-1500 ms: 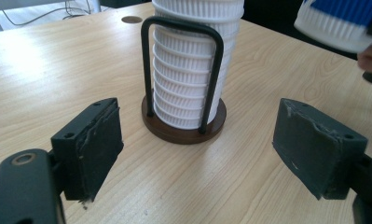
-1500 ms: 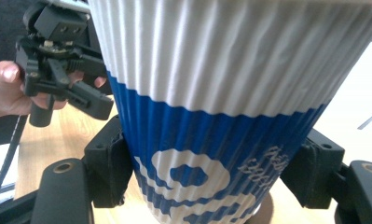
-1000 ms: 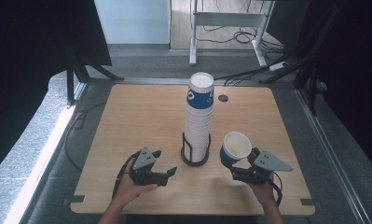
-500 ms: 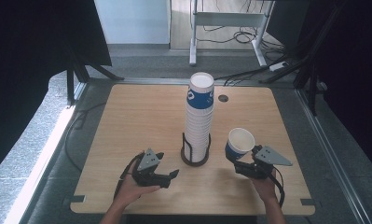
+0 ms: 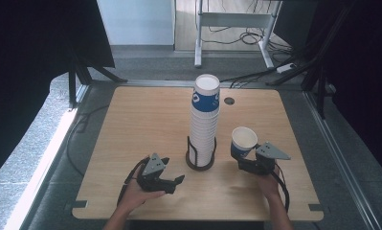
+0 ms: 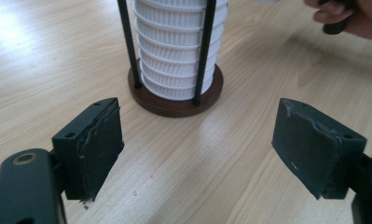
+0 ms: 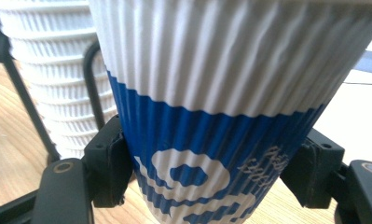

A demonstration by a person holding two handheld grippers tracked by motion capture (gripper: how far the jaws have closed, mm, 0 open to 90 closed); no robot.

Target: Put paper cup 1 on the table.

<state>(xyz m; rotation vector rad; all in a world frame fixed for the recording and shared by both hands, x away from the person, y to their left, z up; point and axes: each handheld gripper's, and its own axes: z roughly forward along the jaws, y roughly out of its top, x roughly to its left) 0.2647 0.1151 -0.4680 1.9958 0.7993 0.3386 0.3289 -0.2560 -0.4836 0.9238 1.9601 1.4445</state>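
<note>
One cup (image 5: 242, 140) clamped in rt hand-held gripper (image 5: 244, 160), off stack (image 5: 204, 120), not yet set on surface (image 5: 140, 120); lt hand-held gripper (image 5: 172, 181) open, empty.

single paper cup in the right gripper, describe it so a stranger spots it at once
On the wooden table, find the tall stack of ribbed paper cups in its dark wire holder. Just right of it, the right gripper clamps one white-and-blue ribbed paper cup, alone, mouth up.

The left gripper (image 5: 178, 181) lies low in the person's left hand (image 5: 137, 193), its jaws standing apart with nothing between them. The right gripper (image 5: 241, 160) sits in the right hand (image 5: 269, 184), its jaws clamped on both sides of a load. Both forearms enter from the bottom edge.
</note>
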